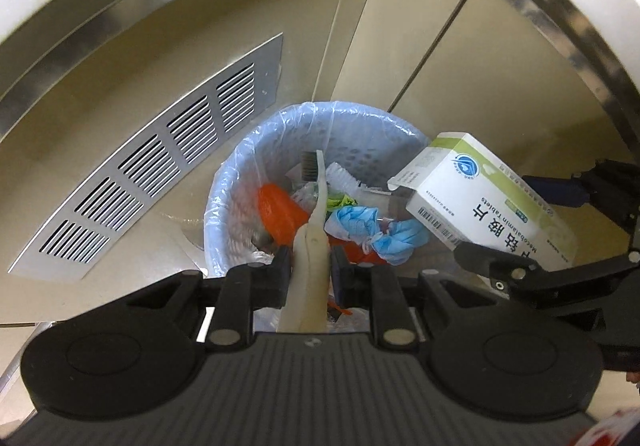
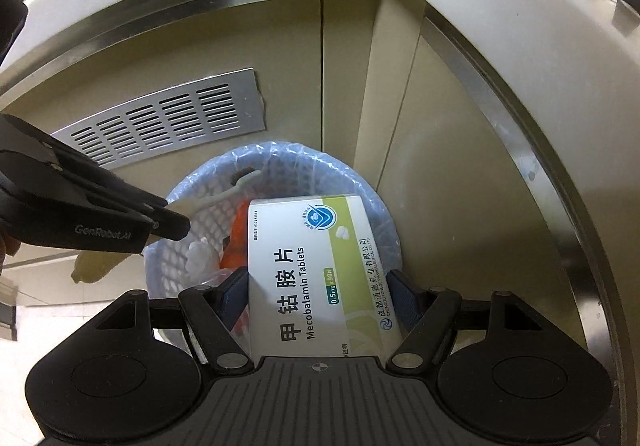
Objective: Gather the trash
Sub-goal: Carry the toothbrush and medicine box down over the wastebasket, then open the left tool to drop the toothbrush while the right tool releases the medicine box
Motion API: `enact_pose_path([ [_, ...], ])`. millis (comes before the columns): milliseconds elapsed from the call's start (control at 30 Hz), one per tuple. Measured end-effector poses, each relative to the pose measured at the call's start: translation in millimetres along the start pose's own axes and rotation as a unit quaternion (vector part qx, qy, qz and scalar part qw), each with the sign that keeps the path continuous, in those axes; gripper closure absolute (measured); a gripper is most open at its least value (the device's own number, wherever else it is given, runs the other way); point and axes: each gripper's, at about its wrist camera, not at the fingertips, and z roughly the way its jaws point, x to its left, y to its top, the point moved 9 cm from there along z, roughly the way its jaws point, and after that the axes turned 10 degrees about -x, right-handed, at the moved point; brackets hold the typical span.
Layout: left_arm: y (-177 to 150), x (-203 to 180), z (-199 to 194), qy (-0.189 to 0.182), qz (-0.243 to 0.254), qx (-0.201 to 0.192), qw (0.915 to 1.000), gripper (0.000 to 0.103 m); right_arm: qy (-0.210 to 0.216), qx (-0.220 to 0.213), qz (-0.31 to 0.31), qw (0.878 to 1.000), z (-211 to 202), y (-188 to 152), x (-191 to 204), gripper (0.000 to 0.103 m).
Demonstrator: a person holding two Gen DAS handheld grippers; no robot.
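Observation:
A pale blue mesh waste bin (image 1: 362,137) with a clear liner stands in a cabinet corner; it holds orange plastic (image 1: 276,211), blue gloves (image 1: 372,230) and wrappers. My left gripper (image 1: 310,272) is shut on a cream toothbrush (image 1: 314,221), whose dark bristled head hangs over the bin's inside. My right gripper (image 2: 316,290) is shut on a white and green tablet box (image 2: 312,270), held above the bin (image 2: 372,197). In the left wrist view the box (image 1: 484,201) hovers at the bin's right rim. The left gripper (image 2: 168,221) with the toothbrush (image 2: 228,193) enters from the left in the right wrist view.
Beige cabinet doors meet in a corner behind the bin. A metal vent grille (image 1: 160,173) is set in the left door. A curved white counter edge (image 2: 520,45) with a steel trim overhangs the scene. A person's hand shows at the far left edge (image 2: 6,246).

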Motion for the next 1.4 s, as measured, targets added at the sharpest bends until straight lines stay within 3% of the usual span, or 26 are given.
enact_pose_path([
  [133,2.7,2.0,4.1,0.006,0.005,0.002,1.0,0.082,-0.002,0.002,0.006,1.0,0.9,0.0,-2.3,0.03],
  [167,3.9,3.5,5.6,0.009,0.005,0.0,0.9999,0.069,-0.002,0.002,0.006,1.0,1.9,-0.1,-2.8,0.03],
  [233,5.7,6.9,5.4,0.013,0.001,-0.005,0.9999,0.06,-0.001,0.003,0.007,1.0,2.5,0.2,-2.4,0.03],
  [667,-10.0,40.2,-41.2,0.027,-0.06,-0.027,0.9975,0.06,0.008,0.0,0.01,1.0,14.9,11.0,8.8,0.03],
  [1100,-21.5,49.6,-60.8,0.037,-0.078,-0.042,0.9954,0.06,0.024,0.006,0.013,1.0,24.8,12.1,22.7,0.03],
  [1167,-23.5,52.4,-63.0,0.041,-0.078,-0.043,0.9952,0.06,0.026,0.006,0.02,0.999,29.1,11.6,23.0,0.028],
  [1233,-26.4,54.9,-65.2,0.044,-0.078,-0.043,0.995,0.06,0.022,0.004,0.027,0.999,32.5,11.1,22.5,0.02],
  [1400,-34.6,60.1,-72.0,0.048,-0.082,-0.041,0.9947,0.06,0.016,0.013,0.033,0.999,30.4,5.7,19.7,0.019],
])
